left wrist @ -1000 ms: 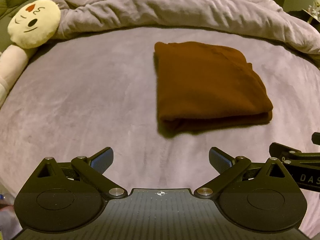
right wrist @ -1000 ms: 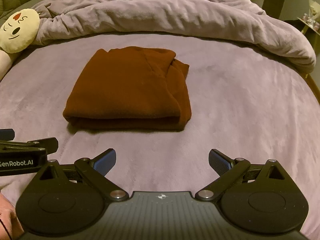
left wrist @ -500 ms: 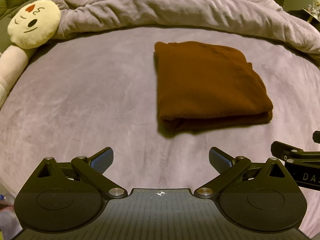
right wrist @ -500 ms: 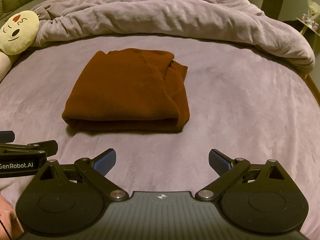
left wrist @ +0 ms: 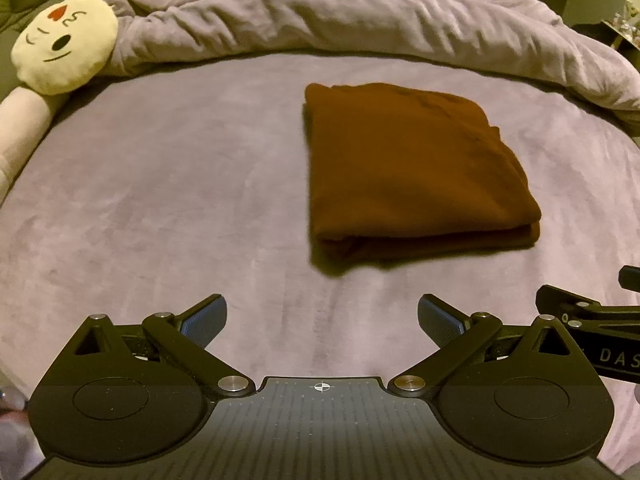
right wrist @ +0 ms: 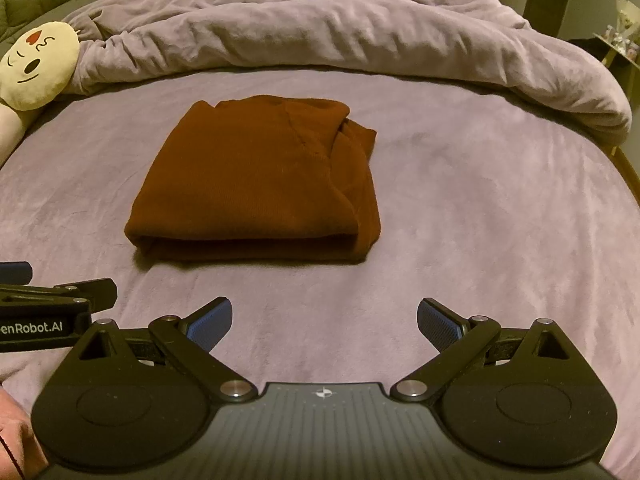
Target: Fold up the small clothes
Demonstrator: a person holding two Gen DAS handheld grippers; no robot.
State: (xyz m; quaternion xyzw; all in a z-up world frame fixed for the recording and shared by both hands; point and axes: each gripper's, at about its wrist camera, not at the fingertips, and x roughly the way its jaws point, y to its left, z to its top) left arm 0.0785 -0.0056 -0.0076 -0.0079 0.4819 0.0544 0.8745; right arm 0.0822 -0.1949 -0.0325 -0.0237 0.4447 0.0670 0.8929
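Garment: your folded garment (right wrist: 256, 184) lies on the bedsheet (right wrist: 480, 220), ahead of both grippers.
Duvet: the duvet (right wrist: 340, 28) is bunched behind it.
Pillow: the plush pillow (right wrist: 38, 64) sits far left (beside the duvet).

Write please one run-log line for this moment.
garment: brown garment folded on bed | left gripper: open, empty | right gripper: open, empty | contact: none

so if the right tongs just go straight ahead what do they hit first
Probably the near folded edge of the brown garment, though its right half more than its centre. The right tongs are open and empty, with only bare purple bedsheet before it. Depth is uncertain.
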